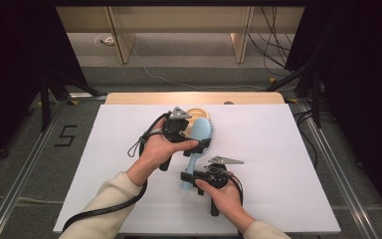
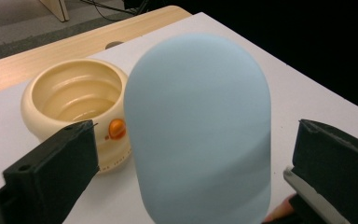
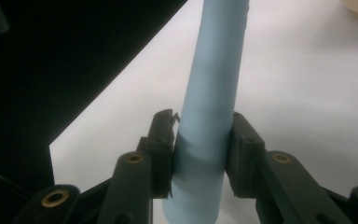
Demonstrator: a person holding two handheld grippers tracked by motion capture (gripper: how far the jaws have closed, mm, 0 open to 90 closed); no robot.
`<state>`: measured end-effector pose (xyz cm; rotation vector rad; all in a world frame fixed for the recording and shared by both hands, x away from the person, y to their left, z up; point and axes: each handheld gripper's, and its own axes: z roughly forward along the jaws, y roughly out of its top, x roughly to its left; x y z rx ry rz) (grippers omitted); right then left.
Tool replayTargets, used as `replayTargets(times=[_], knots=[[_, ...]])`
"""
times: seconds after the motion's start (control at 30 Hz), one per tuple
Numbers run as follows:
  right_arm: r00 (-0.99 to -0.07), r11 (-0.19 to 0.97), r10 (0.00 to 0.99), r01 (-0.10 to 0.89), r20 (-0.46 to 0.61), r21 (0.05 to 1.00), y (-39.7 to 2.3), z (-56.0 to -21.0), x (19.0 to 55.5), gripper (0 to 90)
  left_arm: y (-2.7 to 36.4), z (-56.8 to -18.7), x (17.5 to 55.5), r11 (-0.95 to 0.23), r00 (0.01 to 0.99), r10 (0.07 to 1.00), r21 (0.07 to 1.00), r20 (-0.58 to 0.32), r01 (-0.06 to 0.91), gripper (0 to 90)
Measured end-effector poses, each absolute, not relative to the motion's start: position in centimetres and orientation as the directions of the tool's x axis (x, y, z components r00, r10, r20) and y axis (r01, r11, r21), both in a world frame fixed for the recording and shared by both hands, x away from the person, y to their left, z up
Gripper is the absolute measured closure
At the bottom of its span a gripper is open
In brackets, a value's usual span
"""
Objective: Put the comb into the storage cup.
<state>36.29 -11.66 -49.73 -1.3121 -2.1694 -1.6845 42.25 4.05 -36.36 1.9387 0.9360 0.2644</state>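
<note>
The right tongs [image 3: 200,154] are clamped on the thin end of the blue hairbrush [image 1: 197,142], right on its handle. The pads squeeze it from both sides, so the brush is held up off the white bench [image 1: 288,164]. Its wide head points away from the person, toward the cream bowl [image 2: 74,100] with the orange dot (a little pot with rings inside).

The left tongs [image 2: 191,154] stand apart. One black jaw is on each side of the brush head, and neither one looks like it is touching yet. From above, the bristles stick out on the far side of the head, next to the left tongs.

I think the step now is for the left tongs to take hold of the head. To do it well, the right tongs should hold tight and keep the handle from wobbling. The left tongs should line up so the head sits in the middle, then close slowly on the smooth back and sides, not on the bristles. The bowl is near, so go gently and do not bump it.
</note>
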Motion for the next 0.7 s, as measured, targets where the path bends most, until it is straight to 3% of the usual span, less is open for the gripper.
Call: replayTargets(times=[0.7], knots=[[-0.627, 0.014, 0.556, 0.662, 0.545, 0.749, -11.6, -49.4, 36.2, 66.9, 2.7, -36.3, 44.0, -0.266, 0.665, 0.72, 0.806, -0.199, 0.529, 0.0]])
